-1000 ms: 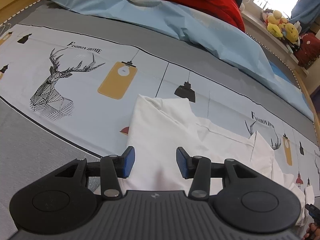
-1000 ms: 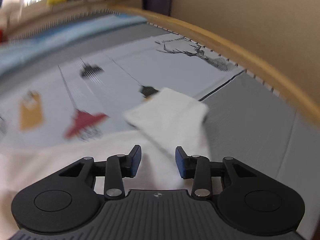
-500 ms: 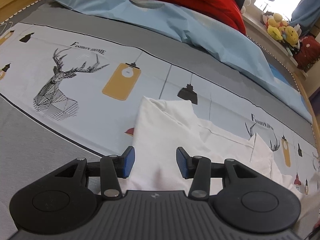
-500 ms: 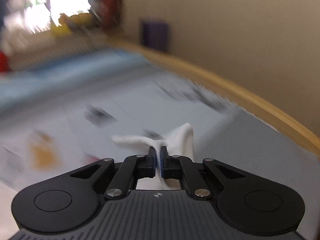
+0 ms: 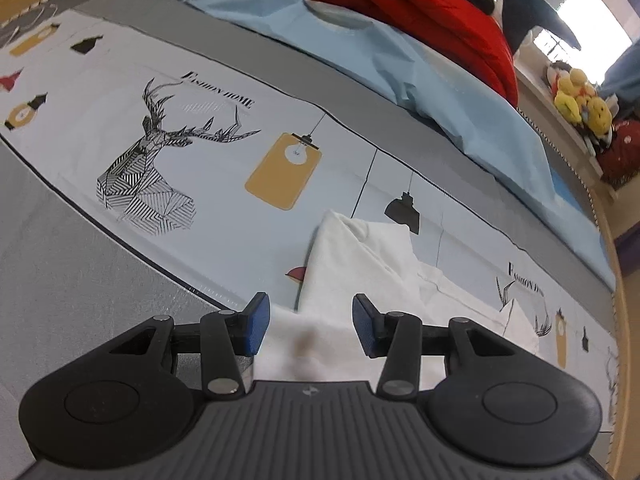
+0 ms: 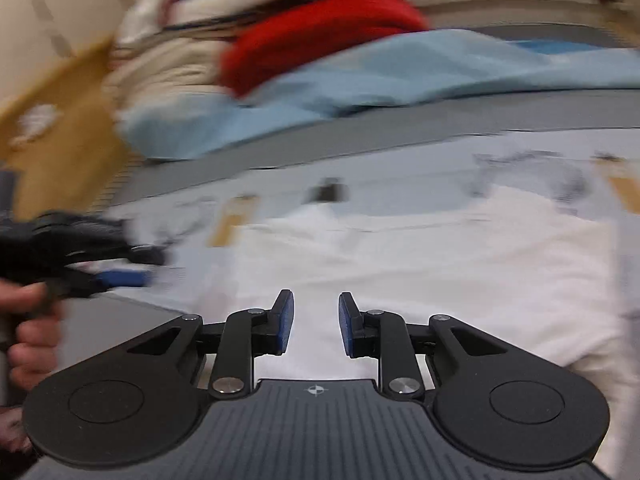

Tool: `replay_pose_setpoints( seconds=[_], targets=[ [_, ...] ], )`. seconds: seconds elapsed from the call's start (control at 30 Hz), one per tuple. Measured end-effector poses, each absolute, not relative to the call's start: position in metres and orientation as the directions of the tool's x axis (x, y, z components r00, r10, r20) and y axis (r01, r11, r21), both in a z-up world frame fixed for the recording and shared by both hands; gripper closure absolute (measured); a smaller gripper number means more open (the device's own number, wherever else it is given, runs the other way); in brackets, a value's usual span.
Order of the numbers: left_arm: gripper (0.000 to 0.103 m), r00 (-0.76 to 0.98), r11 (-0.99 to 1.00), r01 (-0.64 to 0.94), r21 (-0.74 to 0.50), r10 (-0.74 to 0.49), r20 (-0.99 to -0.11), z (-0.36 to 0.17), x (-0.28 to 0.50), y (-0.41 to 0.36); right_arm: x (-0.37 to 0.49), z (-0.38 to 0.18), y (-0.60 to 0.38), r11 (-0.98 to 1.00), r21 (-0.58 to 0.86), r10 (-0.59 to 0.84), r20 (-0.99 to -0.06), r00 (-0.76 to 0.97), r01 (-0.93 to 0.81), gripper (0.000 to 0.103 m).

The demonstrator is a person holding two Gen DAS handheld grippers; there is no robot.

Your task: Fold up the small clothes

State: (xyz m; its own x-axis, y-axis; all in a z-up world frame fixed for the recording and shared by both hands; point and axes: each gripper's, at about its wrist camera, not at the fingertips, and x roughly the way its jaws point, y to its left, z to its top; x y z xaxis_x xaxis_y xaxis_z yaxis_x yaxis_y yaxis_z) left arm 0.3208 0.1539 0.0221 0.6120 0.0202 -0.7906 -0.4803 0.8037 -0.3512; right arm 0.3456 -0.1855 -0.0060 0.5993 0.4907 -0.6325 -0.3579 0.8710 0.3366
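Observation:
A small white garment [image 5: 360, 264] lies partly folded on the printed bedsheet [image 5: 224, 184]. My left gripper [image 5: 308, 322] is open just above the garment's near edge, jaws apart with cloth between and below them. In the blurred right wrist view the same white garment [image 6: 440, 264] spreads wide, and my right gripper [image 6: 316, 322] is open low over it and holds nothing. The left gripper [image 6: 120, 272] also shows at the left of that view, held by a hand.
A light blue sheet [image 5: 420, 64] and a red blanket [image 5: 420, 8] lie piled at the far side of the bed. Stuffed toys [image 5: 580, 96] sit on a ledge at the far right. A wooden bed frame [image 6: 60, 120] runs along the left.
My right gripper, shut on a garment corner half a second ago, has let go, opened and swung left. The left gripper has moved slightly and stayed open.

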Motion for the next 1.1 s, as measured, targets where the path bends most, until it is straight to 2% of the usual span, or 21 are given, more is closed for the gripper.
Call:
replay_pose_setpoints(
  seconds=[0.1, 0.2, 0.27, 0.33, 0.5, 0.67, 0.73, 0.77, 0.8, 0.83, 0.87, 0.93, 1.1],
  targets=[
    [0.053, 0.613, 0.802, -0.482, -0.354, 0.020, -0.790, 0.021, 0.320, 0.158, 0.348, 0.014, -0.224, 0.905, 0.394, 0.399, -0.651, 0.645, -0.162, 0.074],
    [0.053, 0.603, 0.797, -0.491, -0.352, 0.019, -0.797, 0.014, 0.320, 0.162, 0.344, 0.025, -0.267, 0.921, 0.388, 0.260, -0.653, 0.711, 0.019, 0.069],
    [0.053, 0.593, 0.790, -0.499, -0.355, 0.013, -0.805, 0.004, 0.320, 0.166, 0.341, 0.020, -0.292, 0.917, 0.381, 0.167, -0.634, 0.755, 0.117, 0.069],
    [0.053, 0.573, 0.787, -0.509, -0.348, 0.008, -0.820, -0.010, 0.321, 0.170, 0.343, 0.007, -0.311, 0.906, 0.355, 0.073, -0.665, 0.743, 0.230, 0.067],
    [0.053, 0.502, 0.766, -0.536, -0.355, -0.048, -0.863, -0.052, 0.333, 0.182, 0.355, -0.020, -0.342, 0.843, 0.430, 0.102, -0.719, 0.687, 0.325, 0.067],
    [0.053, 0.473, 0.767, -0.551, -0.328, -0.036, -0.880, -0.071, 0.346, 0.184, 0.365, -0.045, -0.354, 0.744, 0.526, 0.172, -0.746, 0.643, 0.411, 0.067],
    [0.058, 0.470, 0.774, -0.543, -0.326, -0.041, -0.882, -0.074, 0.351, 0.181, 0.367, -0.055, -0.352, 0.698, 0.560, 0.209, -0.755, 0.621, 0.446, 0.067],
    [0.065, 0.473, 0.788, -0.526, -0.319, -0.041, -0.880, -0.074, 0.354, 0.178, 0.368, -0.062, -0.352, 0.671, 0.582, 0.237, -0.756, 0.610, 0.460, 0.067],
    [0.085, 0.477, 0.805, -0.505, -0.313, -0.042, -0.878, -0.073, 0.356, 0.175, 0.370, -0.068, -0.353, 0.650, 0.597, 0.258, -0.756, 0.601, 0.471, 0.067],
    [0.098, 0.483, 0.821, -0.484, -0.302, -0.037, -0.875, -0.071, 0.358, 0.171, 0.371, -0.072, -0.352, 0.627, 0.610, 0.279, -0.756, 0.592, 0.483, 0.067],
    [0.102, 0.490, 0.836, -0.474, -0.275, -0.008, -0.872, -0.067, 0.359, 0.166, 0.373, -0.077, -0.351, 0.610, 0.619, 0.291, -0.756, 0.586, 0.495, 0.067],
    [0.103, 0.530, 0.863, -0.448, -0.232, 0.048, -0.846, -0.055, 0.360, 0.159, 0.377, -0.085, -0.351, 0.581, 0.629, 0.304, -0.757, 0.579, 0.517, 0.066],
    [0.103, 0.697, 0.881, -0.360, -0.307, 0.035, -0.716, -0.018, 0.355, 0.147, 0.382, -0.107, -0.351, 0.484, 0.660, 0.332, -0.746, 0.578, 0.574, 0.066]
  ],
)
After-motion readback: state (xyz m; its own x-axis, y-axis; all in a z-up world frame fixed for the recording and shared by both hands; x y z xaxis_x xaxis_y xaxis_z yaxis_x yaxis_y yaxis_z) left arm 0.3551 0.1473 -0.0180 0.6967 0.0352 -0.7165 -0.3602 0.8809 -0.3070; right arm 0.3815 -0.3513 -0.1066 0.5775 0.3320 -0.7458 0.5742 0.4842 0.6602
